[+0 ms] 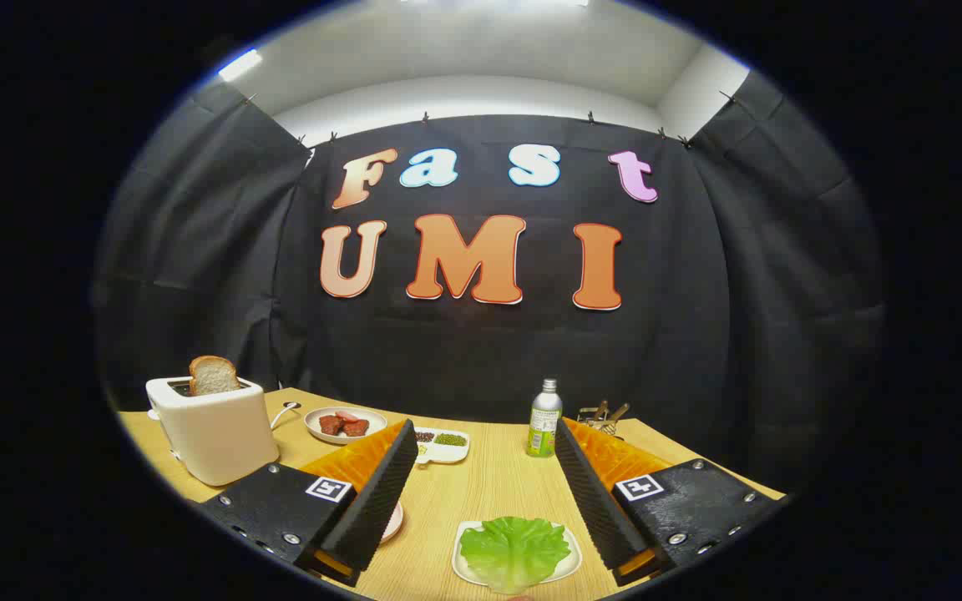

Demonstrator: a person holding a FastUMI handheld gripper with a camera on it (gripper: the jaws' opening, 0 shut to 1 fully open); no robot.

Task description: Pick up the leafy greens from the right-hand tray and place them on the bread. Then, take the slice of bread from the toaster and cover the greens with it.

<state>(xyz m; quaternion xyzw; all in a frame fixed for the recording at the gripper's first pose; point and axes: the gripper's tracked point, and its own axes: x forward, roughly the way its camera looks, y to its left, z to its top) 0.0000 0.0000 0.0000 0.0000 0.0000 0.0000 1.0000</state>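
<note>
I have the gripper [481,492] up over the table [489,492], fingers spread wide and holding nothing. The greens [514,547] lie between the fingers, low down near their base, on a small white tray [463,568]. Beyond the left finger a toaster [212,434] stands with a bread slice [214,376] sticking out of its slot. Past that finger's tip I see a plate of meat [345,424] and a little divided dish [443,446]. A bottle [544,430] stands just ahead of the right finger's tip. A pale plate edge [395,522] peeks out against the left finger; I cannot tell what lies on it
</note>
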